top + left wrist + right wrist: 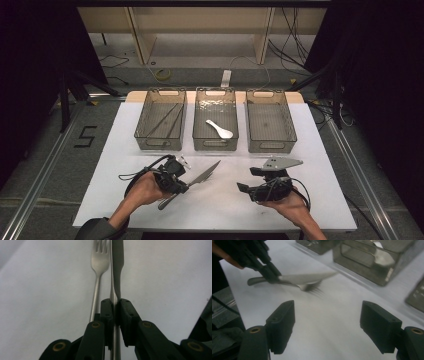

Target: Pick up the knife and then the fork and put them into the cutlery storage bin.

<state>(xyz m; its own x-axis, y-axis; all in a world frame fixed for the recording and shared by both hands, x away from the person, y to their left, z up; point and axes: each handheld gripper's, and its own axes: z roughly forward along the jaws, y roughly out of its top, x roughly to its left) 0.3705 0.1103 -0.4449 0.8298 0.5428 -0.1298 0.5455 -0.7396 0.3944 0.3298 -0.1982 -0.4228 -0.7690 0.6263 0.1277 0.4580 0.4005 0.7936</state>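
On the white table (100, 150) my left gripper (176, 181) sits nearest me on the left side, its jaws pinched tight on a table knife (202, 176) at the neck where the handle meets the blade. The knife is plain silver metal, its blade pointing away from me toward the middle bin (215, 120) and turned on edge in the left gripper view (117, 267), thin and dark along one side. Just beside the knife, to its left in that view, lies a silver fork (99, 262) flat on the table, tines pointing the same way as the blade; whether the two touch I cannot tell. Beyond the knife stand three clear bins in a row: the left bin (161, 120) holds thin dark sticks that I cannot identify, the middle bin holds a white spoon (219, 129), and the right bin (271, 121) stands beside it. To the right of the knife, well apart from it, I hold my right gripper (243, 187) with its jaws spread wide and nothing between them. In the right gripper view the knife (307, 278) shows level above the table, with the fork (310, 288) just under its blade.
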